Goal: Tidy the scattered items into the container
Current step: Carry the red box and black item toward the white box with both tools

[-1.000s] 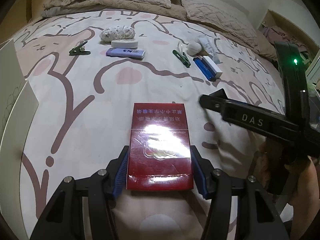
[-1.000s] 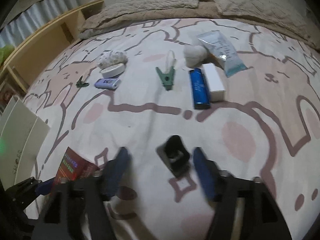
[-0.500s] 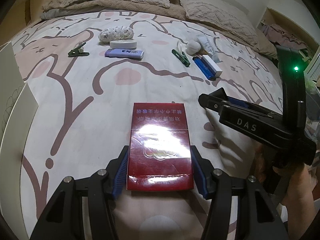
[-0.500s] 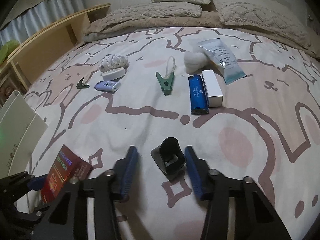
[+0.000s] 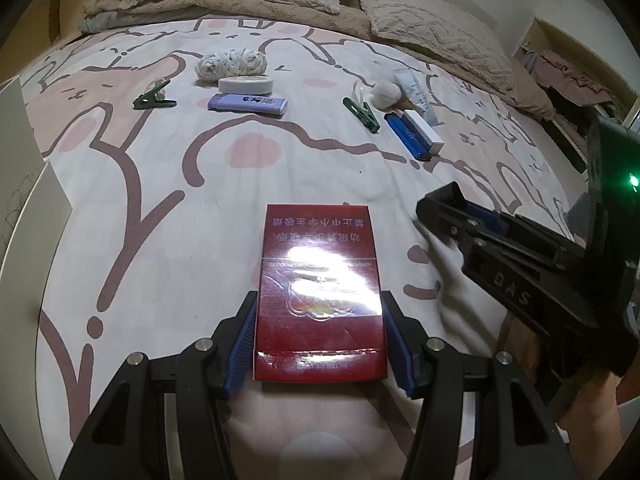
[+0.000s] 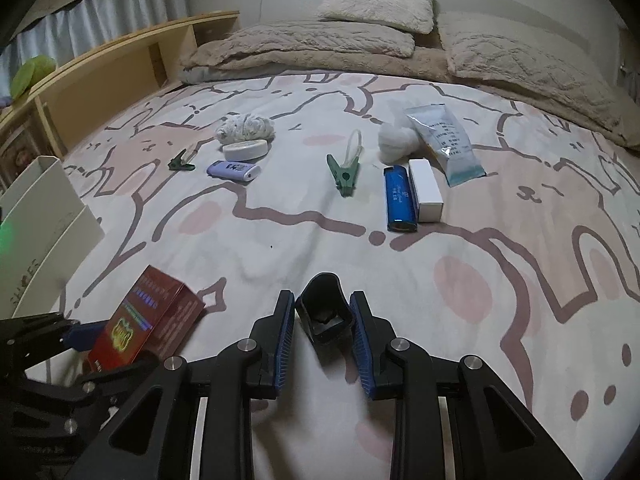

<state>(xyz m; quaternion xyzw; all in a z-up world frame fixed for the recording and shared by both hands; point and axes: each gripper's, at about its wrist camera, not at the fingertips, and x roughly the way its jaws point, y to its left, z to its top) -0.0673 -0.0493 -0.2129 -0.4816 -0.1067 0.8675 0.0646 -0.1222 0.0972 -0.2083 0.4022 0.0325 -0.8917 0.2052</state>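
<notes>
My left gripper (image 5: 320, 320) has its blue pads pressed on both long sides of a red cigarette pack (image 5: 320, 288), jaws about half apart, the pack lying flat over the bedsheet (image 5: 200, 208). My right gripper (image 6: 324, 332) is clamped down on a small black open-mouthed cap (image 6: 326, 312) — both pads touch its sides, jaws nearly closed.

From the right wrist view the rest of the clutter lies farther up the bed: 1 blue lighter (image 6: 399, 199) with a white box (image 6: 426, 190) just beside it, a pale blue pouch (image 6: 444, 144) touching a white cloth ball (image 6: 394, 142), a green clothespin (image 6: 344, 172), a lilac lighter (image 6: 232, 170), a white oval case (image 6: 245, 149) against a speckled fabric bundle (image 6: 245, 128), and a 2nd, darker clip (image 6: 182, 163).

The white container (image 6: 44, 216) stands at the left edge of the bed — near my left gripper, well apart from the scattered group.
</notes>
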